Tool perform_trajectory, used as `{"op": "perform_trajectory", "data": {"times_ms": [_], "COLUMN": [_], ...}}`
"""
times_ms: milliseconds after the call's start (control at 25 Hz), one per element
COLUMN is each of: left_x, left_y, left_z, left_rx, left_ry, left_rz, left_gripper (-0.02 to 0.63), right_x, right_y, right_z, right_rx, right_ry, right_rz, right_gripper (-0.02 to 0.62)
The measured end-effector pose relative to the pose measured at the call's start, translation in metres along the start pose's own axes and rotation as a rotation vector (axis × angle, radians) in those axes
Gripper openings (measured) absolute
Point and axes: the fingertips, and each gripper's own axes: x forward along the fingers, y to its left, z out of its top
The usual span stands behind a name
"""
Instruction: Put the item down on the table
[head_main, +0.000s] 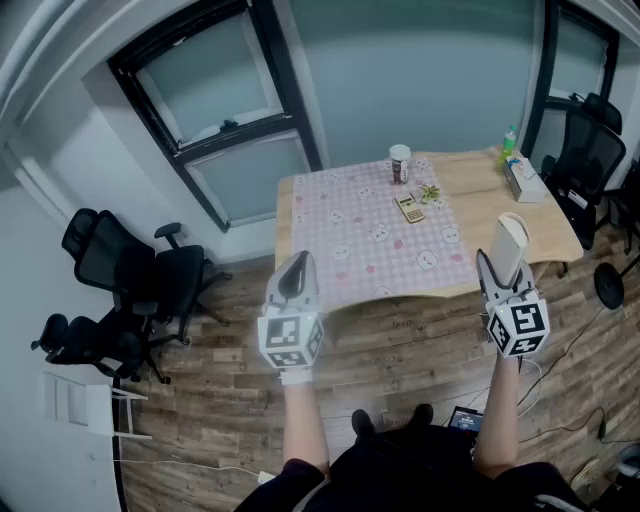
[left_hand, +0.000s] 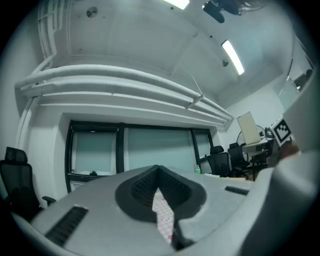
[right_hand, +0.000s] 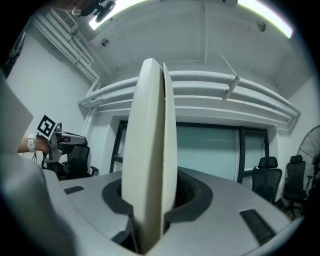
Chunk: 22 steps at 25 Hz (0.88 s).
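Observation:
My right gripper (head_main: 500, 272) is shut on a flat, cream-white oval item (head_main: 512, 240), held upright on its edge over the wooden floor just short of the table's near edge. In the right gripper view the item (right_hand: 150, 150) rises straight out of the jaws of my right gripper (right_hand: 152, 210), seen edge-on, and hides the middle of the room. My left gripper (head_main: 296, 270) is level with it on the left, shut with nothing in it; the left gripper view shows only a thin slit between the jaws of my left gripper (left_hand: 160, 175). The table (head_main: 480, 175) stands ahead.
A pink checked cloth (head_main: 340, 220) covers the table's left part. On the table stand a cup (head_main: 399, 163), a calculator (head_main: 408, 208), a small plant (head_main: 429, 192), a tissue box (head_main: 522, 180) and a green bottle (head_main: 509, 143). Black office chairs stand at left (head_main: 130, 280) and right (head_main: 585, 160).

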Motion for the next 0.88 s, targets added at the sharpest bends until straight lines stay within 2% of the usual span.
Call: {"op": "perform_trajectory", "data": {"times_ms": [120, 240, 400, 600, 880], "left_x": [0.003, 0.006, 0.014, 0.016, 0.017], "left_y": [-0.007, -0.004, -0.015, -0.017, -0.005], "left_z": [0.004, 0.007, 0.013, 0.014, 0.013], "left_rx": [0.028, 0.021, 0.034, 0.037, 0.025], "left_ry": [-0.005, -0.011, -0.005, 0.022, 0.048], "left_rz": [0.01, 0.035, 0.02, 0.033, 0.076], "left_gripper": [-0.002, -0.002, -0.002, -0.002, -0.002], "right_x": [0.005, 0.007, 0.011, 0.011, 0.015], "right_y": [-0.01, -0.016, -0.023, -0.015, -0.013], "right_z": [-0.003, -0.006, -0.005, 0.002, -0.002], "right_rx": [-0.008, -0.001, 0.0, 0.037, 0.013], "right_ry": [-0.001, -0.003, -0.013, -0.056, -0.027], "right_rz": [0.017, 0.032, 0.042, 0.107, 0.104], "right_gripper": [0.127, 0.127, 0.127, 0.127, 0.127]}}
